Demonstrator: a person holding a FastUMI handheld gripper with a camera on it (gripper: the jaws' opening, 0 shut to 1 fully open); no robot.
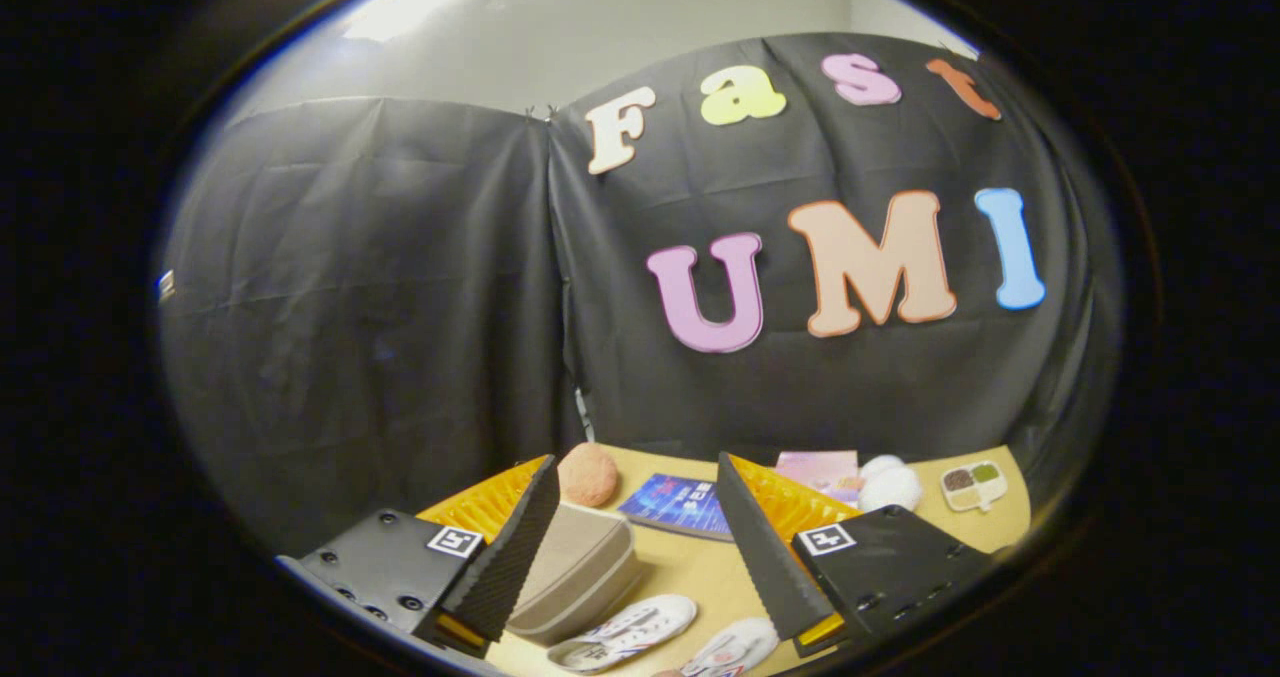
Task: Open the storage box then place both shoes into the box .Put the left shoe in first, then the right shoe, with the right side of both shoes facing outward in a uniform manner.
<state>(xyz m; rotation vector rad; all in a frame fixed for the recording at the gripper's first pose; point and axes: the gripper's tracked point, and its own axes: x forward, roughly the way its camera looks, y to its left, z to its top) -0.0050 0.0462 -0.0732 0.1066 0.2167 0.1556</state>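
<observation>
Beige fabric storage box (580, 567) with its lid closed sits on the light wooden table (700, 567), just beside one finger of the gripper (633, 547), whose fingers stand wide apart, grasping nothing. Two white shoes with red and blue markings (625, 634) (735, 649) lie between the fingers, in front of the box. Beyond rest a pink rounded object (588, 474), perhaps a sponge, and a blue book (680, 505).
</observation>
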